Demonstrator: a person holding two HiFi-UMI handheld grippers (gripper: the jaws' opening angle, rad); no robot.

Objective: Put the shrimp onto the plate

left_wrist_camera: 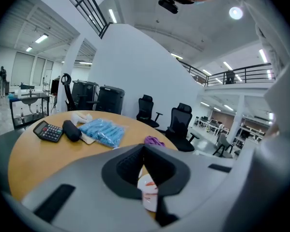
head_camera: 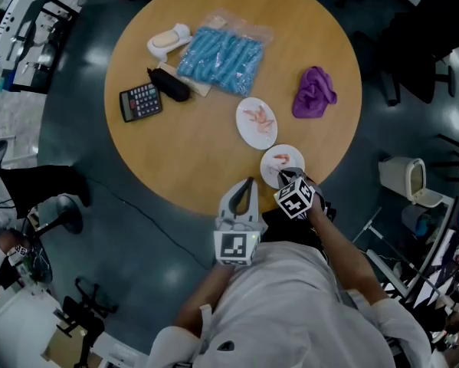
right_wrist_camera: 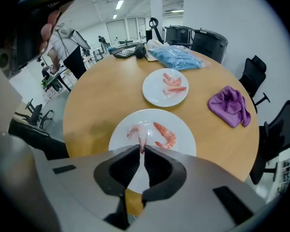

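Two white plates lie on the round wooden table (head_camera: 183, 152). The near plate (right_wrist_camera: 186, 129) (head_camera: 270, 159) holds an orange shrimp (right_wrist_camera: 166, 135) and a pale shrimp (right_wrist_camera: 136, 132). My right gripper (right_wrist_camera: 143, 150) (head_camera: 285, 176) hovers over this plate, its jaws shut on the pale shrimp's tail end. The far plate (right_wrist_camera: 153, 94) (head_camera: 248, 131) carries a few more shrimp (right_wrist_camera: 173, 83). My left gripper (head_camera: 249, 182) (left_wrist_camera: 144, 151) hangs at the table's near edge, shut with nothing in it; the near plate (left_wrist_camera: 148, 192) shows beneath its jaws.
A purple cloth (head_camera: 313, 92) (right_wrist_camera: 229, 105) lies right of the plates. At the back sit a blue packet (head_camera: 220, 58), a black case (head_camera: 169, 84), a calculator (head_camera: 140, 102) and a white object (head_camera: 168, 41). Office chairs (left_wrist_camera: 181, 124) stand beyond the table.
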